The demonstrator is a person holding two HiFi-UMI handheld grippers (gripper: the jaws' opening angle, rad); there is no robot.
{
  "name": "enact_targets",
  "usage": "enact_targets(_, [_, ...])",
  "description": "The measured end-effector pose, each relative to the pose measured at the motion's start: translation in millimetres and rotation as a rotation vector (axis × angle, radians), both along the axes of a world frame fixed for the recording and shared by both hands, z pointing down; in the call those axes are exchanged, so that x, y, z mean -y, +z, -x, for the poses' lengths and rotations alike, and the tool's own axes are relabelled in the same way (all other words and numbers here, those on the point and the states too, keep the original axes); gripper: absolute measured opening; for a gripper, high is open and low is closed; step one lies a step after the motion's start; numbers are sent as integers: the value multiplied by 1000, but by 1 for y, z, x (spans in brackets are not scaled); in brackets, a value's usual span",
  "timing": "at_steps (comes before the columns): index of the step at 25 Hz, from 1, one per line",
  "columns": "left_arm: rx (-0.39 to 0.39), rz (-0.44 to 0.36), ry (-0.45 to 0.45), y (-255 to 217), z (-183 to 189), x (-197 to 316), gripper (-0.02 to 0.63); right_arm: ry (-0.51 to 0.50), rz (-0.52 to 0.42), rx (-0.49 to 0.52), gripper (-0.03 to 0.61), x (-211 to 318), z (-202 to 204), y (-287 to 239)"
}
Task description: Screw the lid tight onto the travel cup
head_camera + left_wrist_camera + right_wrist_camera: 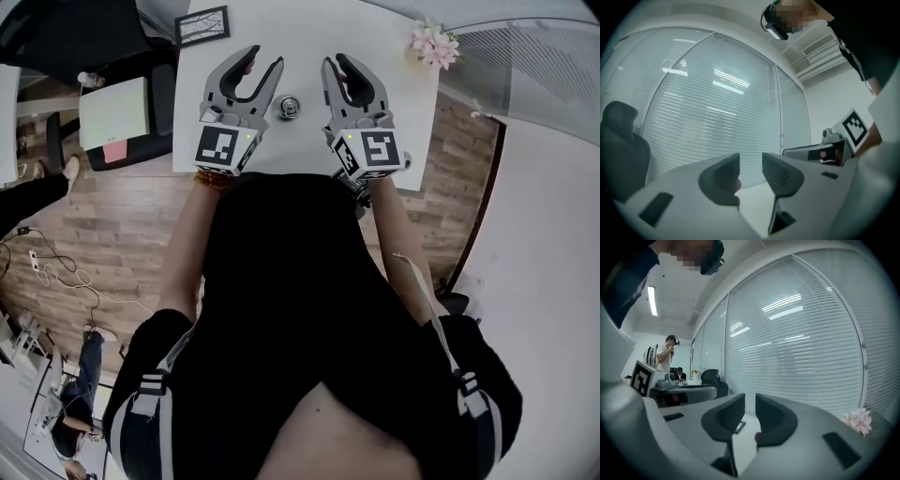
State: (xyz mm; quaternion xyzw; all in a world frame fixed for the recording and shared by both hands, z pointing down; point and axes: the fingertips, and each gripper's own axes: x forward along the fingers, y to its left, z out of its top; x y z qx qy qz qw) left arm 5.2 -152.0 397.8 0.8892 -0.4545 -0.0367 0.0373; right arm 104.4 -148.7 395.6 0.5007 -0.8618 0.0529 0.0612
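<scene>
In the head view a small shiny metal travel cup (pixel 291 107) stands on the white table (pixel 309 23), seen from above; I cannot make out its lid. My left gripper (pixel 255 67) hovers just left of it and my right gripper (pixel 335 64) just right of it, both pointing away from me and touching nothing. The left gripper (pixel 751 161) has a plain gap between its pads with nothing in it. A narrower gap shows in the right gripper (pixel 750 401), also with nothing in it. Neither gripper view shows the cup.
A framed picture (pixel 202 25) lies at the table's back left and pink flowers (pixel 434 42) at its back right. A dark side unit with a pale pad (pixel 117 112) stands left of the table. Window blinds (pixel 797 333) face me; a person (pixel 665 355) stands far left.
</scene>
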Motion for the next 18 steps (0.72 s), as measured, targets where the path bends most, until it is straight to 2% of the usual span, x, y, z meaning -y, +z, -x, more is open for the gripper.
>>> enact_targets(3, [8, 52, -72, -5, 2, 14, 126, 7, -23, -23, 39, 2, 5, -5])
enact_targets(9, [57, 37, -158, -16, -1, 22, 85, 38, -6, -21, 22, 6, 15, -5])
enact_targets(13, [45, 75, -165, -8, -2, 20, 61, 47, 37, -17, 5, 4, 20, 4])
enact_targets(18, [76, 115, -175, 10, -4, 14, 48, 45, 67, -21, 2, 3, 18, 12])
